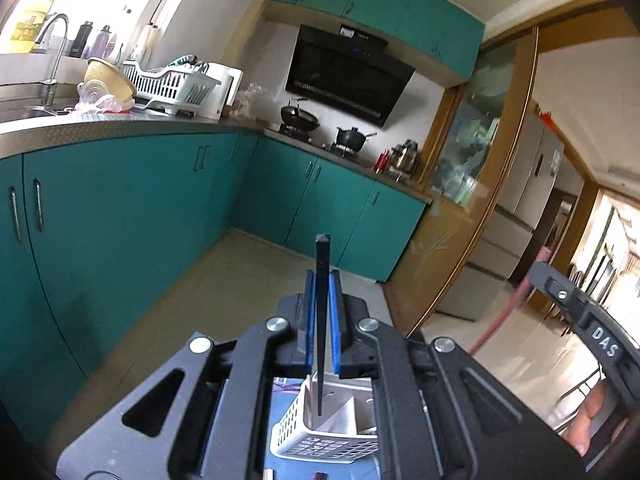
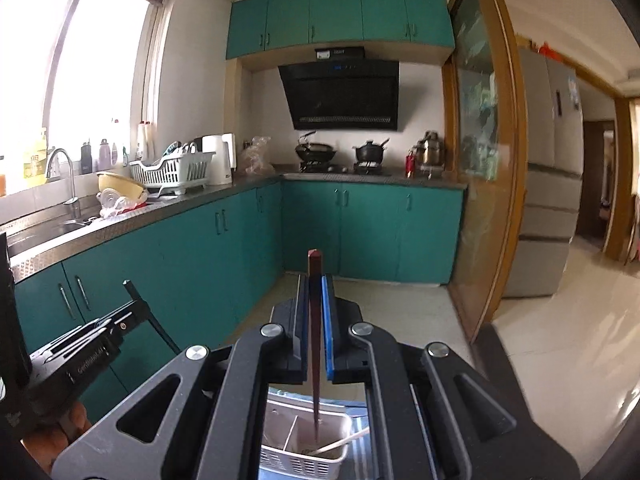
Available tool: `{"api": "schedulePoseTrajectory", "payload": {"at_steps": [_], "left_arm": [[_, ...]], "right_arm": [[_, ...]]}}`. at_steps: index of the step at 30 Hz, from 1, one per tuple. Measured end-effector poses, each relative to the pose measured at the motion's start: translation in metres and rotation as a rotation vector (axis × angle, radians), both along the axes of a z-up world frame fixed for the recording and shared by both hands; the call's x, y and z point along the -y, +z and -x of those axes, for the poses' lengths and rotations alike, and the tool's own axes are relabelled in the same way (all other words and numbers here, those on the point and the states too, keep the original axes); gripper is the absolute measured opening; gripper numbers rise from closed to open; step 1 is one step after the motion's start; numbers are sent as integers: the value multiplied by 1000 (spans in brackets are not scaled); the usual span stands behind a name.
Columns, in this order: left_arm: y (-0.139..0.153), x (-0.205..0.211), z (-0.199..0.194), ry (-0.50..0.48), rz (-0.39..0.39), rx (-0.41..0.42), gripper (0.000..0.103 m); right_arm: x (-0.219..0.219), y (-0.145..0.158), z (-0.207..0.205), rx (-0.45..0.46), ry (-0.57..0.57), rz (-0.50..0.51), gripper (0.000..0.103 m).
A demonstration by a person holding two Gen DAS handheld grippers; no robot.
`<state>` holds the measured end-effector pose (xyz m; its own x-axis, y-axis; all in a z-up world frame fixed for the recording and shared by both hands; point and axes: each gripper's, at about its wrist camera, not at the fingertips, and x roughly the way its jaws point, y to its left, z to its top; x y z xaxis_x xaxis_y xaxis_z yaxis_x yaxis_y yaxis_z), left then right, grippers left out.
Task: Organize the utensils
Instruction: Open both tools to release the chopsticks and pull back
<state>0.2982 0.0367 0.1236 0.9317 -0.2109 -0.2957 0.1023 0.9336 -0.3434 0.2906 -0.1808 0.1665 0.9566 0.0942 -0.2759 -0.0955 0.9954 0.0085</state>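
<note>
- Dark blue chopstick point(image 1: 322, 300): clamped upright between the blue pads of the left gripper point(image 1: 321, 280), jaws narrowed onto it. Its thick end rises above the fingertips; its thin tip hangs above the white utensil caddy point(image 1: 320, 440) seen below through the gripper frame.
- Reddish-brown chopstick point(image 2: 314, 320): held the same way in the right gripper point(image 2: 315, 284), jaws nearly closed on it, thick end up, tip pointing down over the caddy point(image 2: 304, 460).
- Caddy: white, slotted walls, divided inside. In the right wrist view a pale stick-like utensil point(image 2: 340, 443) lies slanted in it. Whether either chopstick tip touches the caddy cannot be told.
- Each gripper shows at the edge of the other's view, with part of a person's hand point(image 1: 592, 420) on the grip.
- Surroundings: teal base cabinets point(image 2: 224, 248) under a steel counter point(image 2: 168, 204), sink and tap point(image 2: 66, 176) by the window, white dish rack point(image 2: 172, 170) on the counter, just beside a yellow colander point(image 2: 120, 184).
- Far wall: black range hood point(image 2: 344, 96) above a hob bearing a wok point(image 2: 316, 150) and a black pot point(image 2: 372, 152); a kettle point(image 2: 430, 150) stands to their right.
</note>
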Motion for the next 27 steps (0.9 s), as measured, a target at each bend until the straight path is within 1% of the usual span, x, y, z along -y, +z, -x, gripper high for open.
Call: {"api": "schedulePoseTrajectory", "payload": {"at_steps": [2, 4, 7, 9, 10, 11, 12, 13, 14, 17, 18, 19, 22, 25, 27], "left_arm": [[-11, 7, -6, 3, -35, -19, 6], [-24, 11, -10, -2, -65, -41, 6], [-40, 10, -15, -23, -69, -77, 6], [-49, 8, -15, -26, -64, -94, 7], [-52, 6, -13, -24, -62, -101, 7], [-54, 4, -11, -22, -56, -106, 9], [-55, 1, -9, -25, -50, -105, 13], [-55, -1, -6, -28, -48, -100, 21], [-54, -2, -3, -30, -49, -95, 27], [-55, -7, 14, -32, -74, -76, 37], [-56, -7, 21, -36, -81, -74, 38], [-58, -8, 28, -42, -91, -76, 42], [-78, -9, 52, -59, -147, -111, 47], [-118, -5, 70, -85, -231, -197, 48], [-158, 4, 77, -104, -299, -292, 47]], "right_arm": [[8, -19, -12, -33, -1, -24, 7], [14, -32, -19, -64, -13, -36, 7], [25, -51, -21, -100, -27, -65, 7], [30, -59, -18, -113, -36, -75, 7], [31, -60, -17, -115, -41, -73, 9], [32, -62, -12, -114, -51, -66, 12], [34, -62, -7, -106, -58, -58, 20], [36, -62, -1, -91, -62, -54, 28], [38, -63, 5, -81, -64, -51, 31], [45, -64, 30, -63, -76, -38, 32], [49, -66, 40, -64, -79, -42, 33], [52, -68, 47, -69, -78, -46, 34], [62, -86, 77, -139, -58, -62, 38], [65, -123, 95, -244, -42, -49, 39], [63, -163, 96, -365, -39, -36, 39]]}}
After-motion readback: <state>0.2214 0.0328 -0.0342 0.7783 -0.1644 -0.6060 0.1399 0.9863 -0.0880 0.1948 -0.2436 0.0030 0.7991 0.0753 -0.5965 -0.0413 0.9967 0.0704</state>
